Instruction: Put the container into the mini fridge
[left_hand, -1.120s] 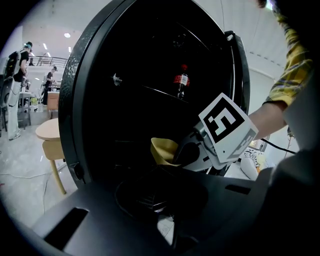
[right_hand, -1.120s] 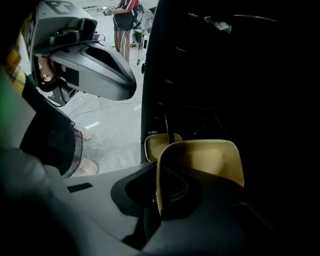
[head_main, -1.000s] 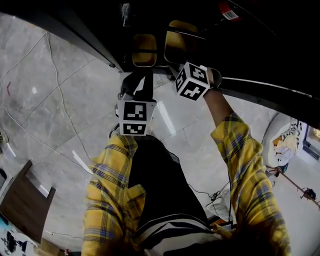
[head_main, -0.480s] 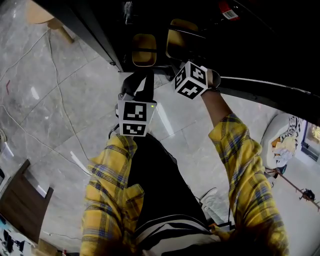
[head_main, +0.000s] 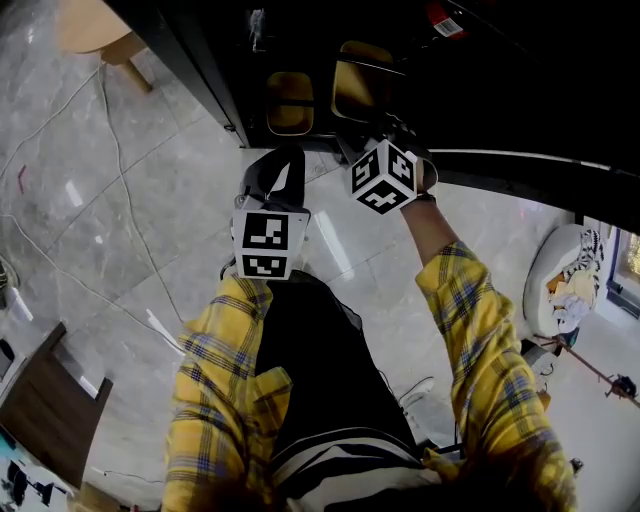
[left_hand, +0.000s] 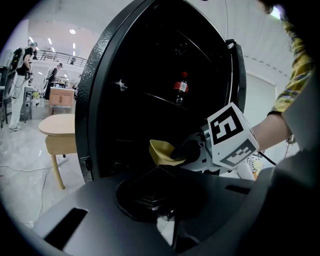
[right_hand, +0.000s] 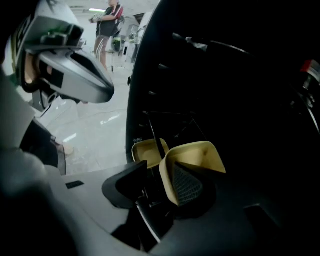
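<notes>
Your right hand-held gripper (right_hand: 162, 176): jaws have just been opening and now stand wide, one on either side of the near wall of the yellow container (right_hand: 200, 152), pads off it. That container sits inside the mini fridge (left_hand: 100, 75), just beside a second yellow container (right_hand: 145, 150). Reads as the release; you likely only need to draw back cleanly. Your left hand-held gripper (left_hand: 161, 170) waits outside, jaws together, empty.
</notes>
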